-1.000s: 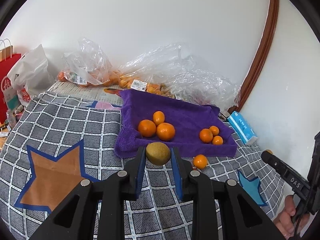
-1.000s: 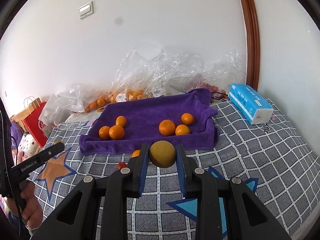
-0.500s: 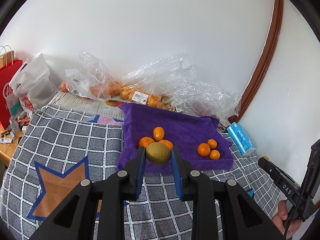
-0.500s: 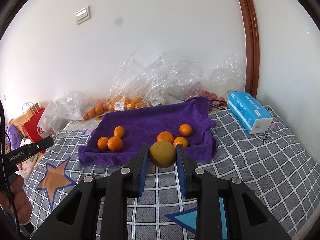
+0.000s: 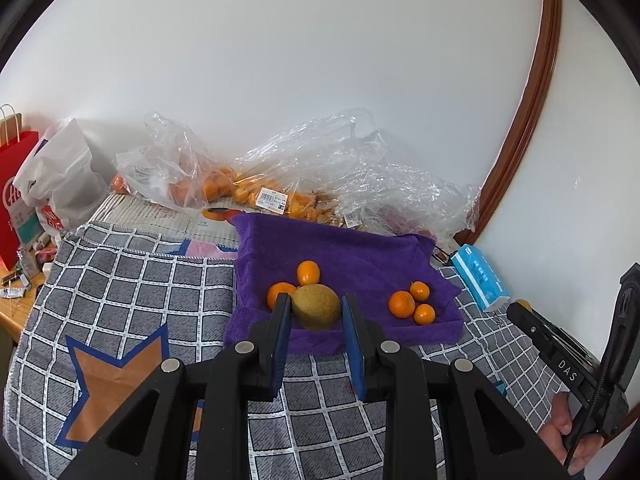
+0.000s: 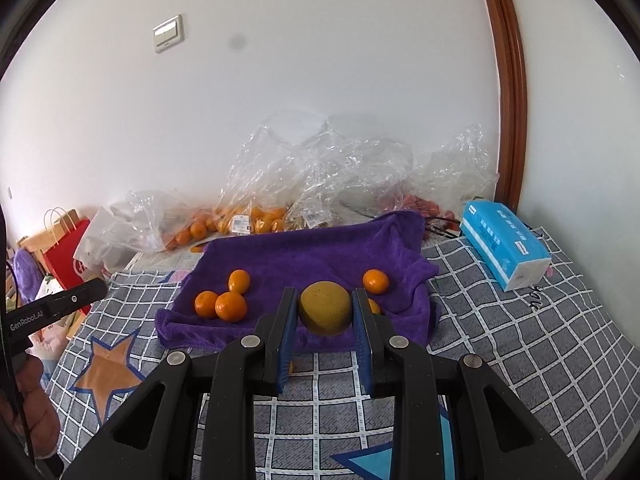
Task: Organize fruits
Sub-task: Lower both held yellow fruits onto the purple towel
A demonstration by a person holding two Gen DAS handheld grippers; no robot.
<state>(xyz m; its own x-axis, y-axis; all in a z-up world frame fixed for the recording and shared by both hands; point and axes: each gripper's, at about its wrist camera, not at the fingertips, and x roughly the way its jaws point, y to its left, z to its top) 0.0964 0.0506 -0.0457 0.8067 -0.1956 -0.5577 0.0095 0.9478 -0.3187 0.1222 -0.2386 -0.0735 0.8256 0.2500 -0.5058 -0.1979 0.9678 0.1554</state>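
My left gripper is shut on a brown-green kiwi, held in the air before the near edge of a purple towel. My right gripper is shut on a yellow-brown round fruit, also held above the towel's near edge. Oranges lie on the towel in two groups: a left group and a right group. The held fruits hide some of the oranges.
Clear plastic bags of oranges lie against the wall behind the towel. A blue tissue pack lies on the checked cloth at the right. A red paper bag and white bag stand at the left.
Both grippers have risen and drawn back with their fruits still held. The loose orange and small red fruit in front of the towel are now out of sight.
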